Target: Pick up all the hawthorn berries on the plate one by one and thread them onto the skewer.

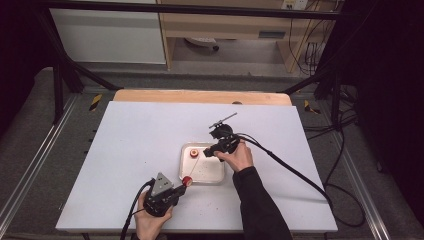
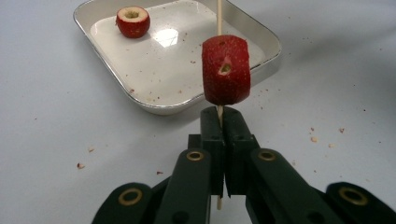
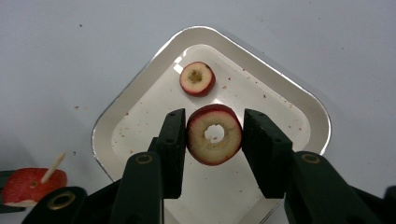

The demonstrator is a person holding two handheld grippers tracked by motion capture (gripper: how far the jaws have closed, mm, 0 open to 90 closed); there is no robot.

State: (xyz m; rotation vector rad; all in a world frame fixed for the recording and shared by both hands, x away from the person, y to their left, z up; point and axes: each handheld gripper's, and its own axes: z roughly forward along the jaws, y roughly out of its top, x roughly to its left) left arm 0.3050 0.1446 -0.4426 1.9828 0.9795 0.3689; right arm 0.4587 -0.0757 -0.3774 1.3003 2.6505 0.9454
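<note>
My left gripper point(image 2: 220, 125) is shut on a thin wooden skewer point(image 2: 218, 16), near the tray's front-left corner. A red cored fruit piece point(image 2: 225, 70) is threaded on the skewer just past the jaws; it is also visible from above point(image 1: 186, 181). My right gripper point(image 3: 212, 136) is shut on a cored red fruit ring point(image 3: 214, 135), held a little above the shallow metal tray point(image 3: 116, 122). Another cored fruit piece point(image 3: 197, 78) lies in the tray's far part. From above, the right gripper point(image 1: 210, 151) hangs over the tray point(image 1: 202, 176), and the left gripper point(image 1: 179, 188) is at its near-left corner.
The tray sits on a white table board point(image 1: 135, 150) with small red crumbs point(image 2: 80, 165) scattered around. A wooden strip point(image 1: 200, 96) runs along the far edge. Black cables point(image 1: 295, 172) trail off to the right.
</note>
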